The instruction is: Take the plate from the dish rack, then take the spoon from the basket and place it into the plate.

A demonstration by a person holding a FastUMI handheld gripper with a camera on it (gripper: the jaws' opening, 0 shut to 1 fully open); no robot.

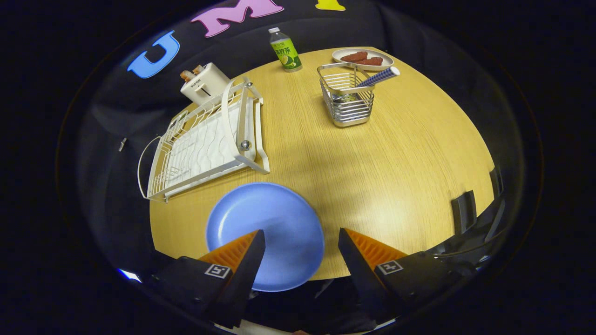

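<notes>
- Plate (274, 223) flat on table (396, 167), just beside dish rack (205, 139).
- Gripper (301, 244) above plate, jaws apart, holding nothing.
- Spoon (379, 77) in basket (347, 95), well beyond plate.

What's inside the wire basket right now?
The spoon stands in the basket, its checked handle sticking out over the rim toward the sausage plate. Its bowl end is blurred behind the wires. The gripper is open, over the blue plate.
</notes>
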